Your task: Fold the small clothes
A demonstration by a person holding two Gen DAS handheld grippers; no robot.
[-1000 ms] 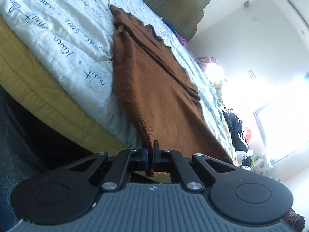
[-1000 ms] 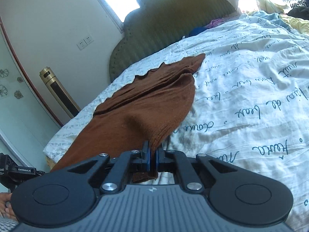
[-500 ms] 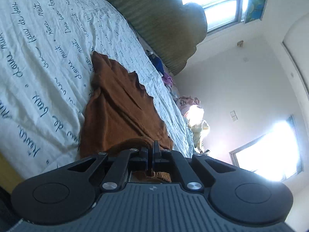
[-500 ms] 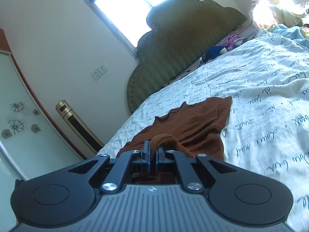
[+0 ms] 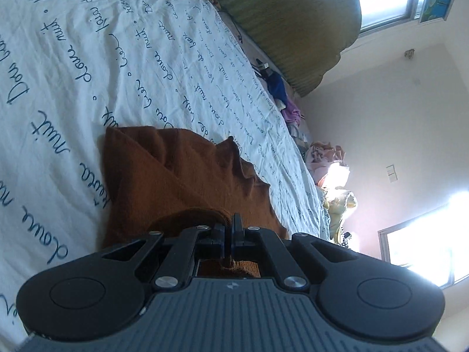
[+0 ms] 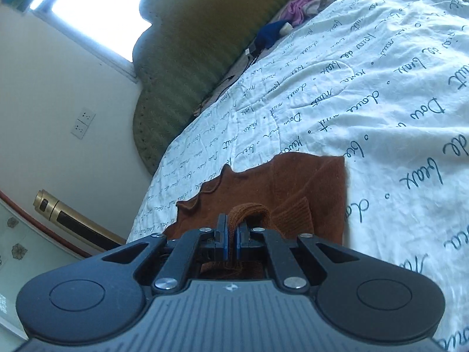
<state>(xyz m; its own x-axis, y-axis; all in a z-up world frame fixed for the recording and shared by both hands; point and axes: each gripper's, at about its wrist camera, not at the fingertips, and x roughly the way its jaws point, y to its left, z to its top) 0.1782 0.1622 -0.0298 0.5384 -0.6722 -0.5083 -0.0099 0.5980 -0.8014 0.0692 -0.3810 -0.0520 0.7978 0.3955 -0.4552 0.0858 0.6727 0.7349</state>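
Mid-fold, by the look of it: near edge of the brown garment (image 5: pixel 176 182) carried over toward its far edge. Best done keeping both corners level and taut, lowering together, lining edge on edge before letting go. Left gripper (image 5: pixel 229 236) pressed nearly together, pinching a hem fold. Right gripper (image 6: pixel 231 239) likewise, narrow gap between blue pads (image 6: pixel 224 239), a loop of knit bulging above them. Garment flat on the quilt (image 6: pixel 381 88), well short of the headboard (image 6: pixel 190 58).
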